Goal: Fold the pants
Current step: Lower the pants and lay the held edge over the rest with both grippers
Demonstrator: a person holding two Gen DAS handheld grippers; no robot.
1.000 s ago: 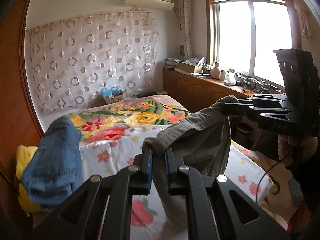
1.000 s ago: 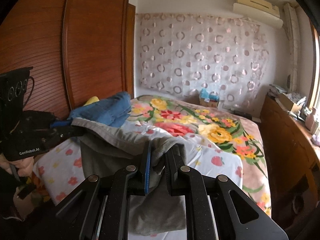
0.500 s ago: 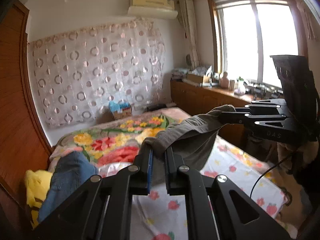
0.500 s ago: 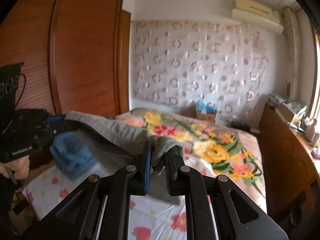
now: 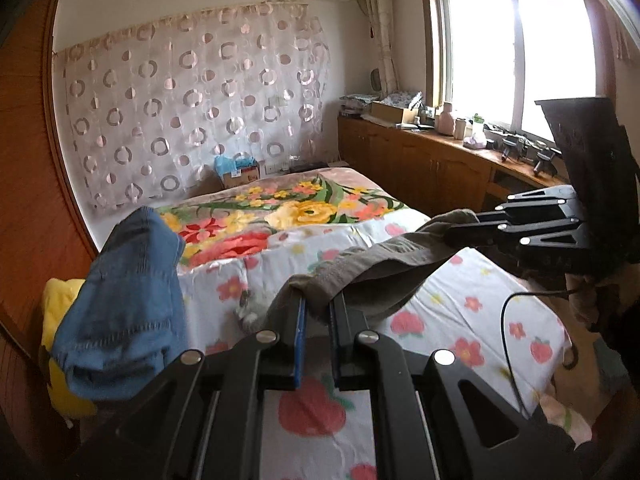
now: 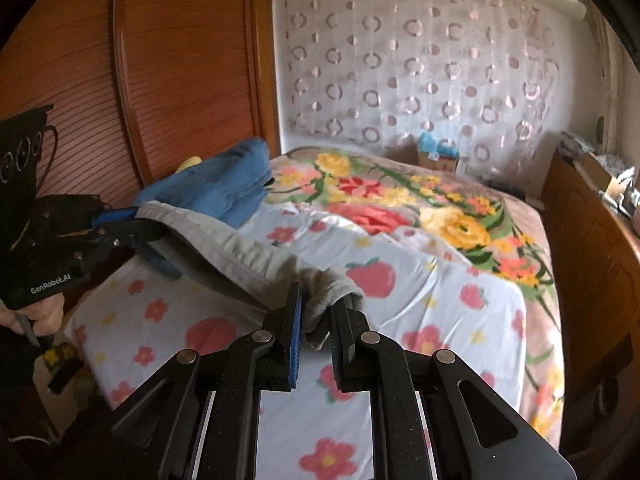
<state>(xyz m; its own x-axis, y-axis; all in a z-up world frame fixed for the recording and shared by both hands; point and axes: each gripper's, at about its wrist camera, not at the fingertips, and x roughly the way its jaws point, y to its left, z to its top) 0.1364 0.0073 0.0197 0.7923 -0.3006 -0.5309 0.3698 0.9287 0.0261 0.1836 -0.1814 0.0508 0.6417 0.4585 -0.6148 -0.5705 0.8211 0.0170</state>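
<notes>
Grey-olive pants point(image 5: 384, 264) hang stretched by their waistband between my two grippers above the bed. My left gripper point(image 5: 318, 312) is shut on one end of the waistband. My right gripper point(image 6: 316, 308) is shut on the other end point(image 6: 328, 288). In the left wrist view the right gripper point(image 5: 472, 228) shows at the right, clamping the fabric. In the right wrist view the left gripper point(image 6: 132, 224) shows at the left, holding the band point(image 6: 224, 248). The pants' lower part is hidden behind my fingers.
The bed has a white strawberry-and-flower sheet point(image 5: 460, 312) and a floral blanket point(image 5: 288, 216) further back. Folded blue jeans point(image 5: 120, 304) lie on a yellow item point(image 5: 60, 312) at the bed's left edge. Wooden wardrobe point(image 6: 160, 80) left, cabinets point(image 5: 420, 168) under the window right.
Both grippers have come down and the pants now hang lower, close over the sheet. The waistband is pulled out straighter between them.
</notes>
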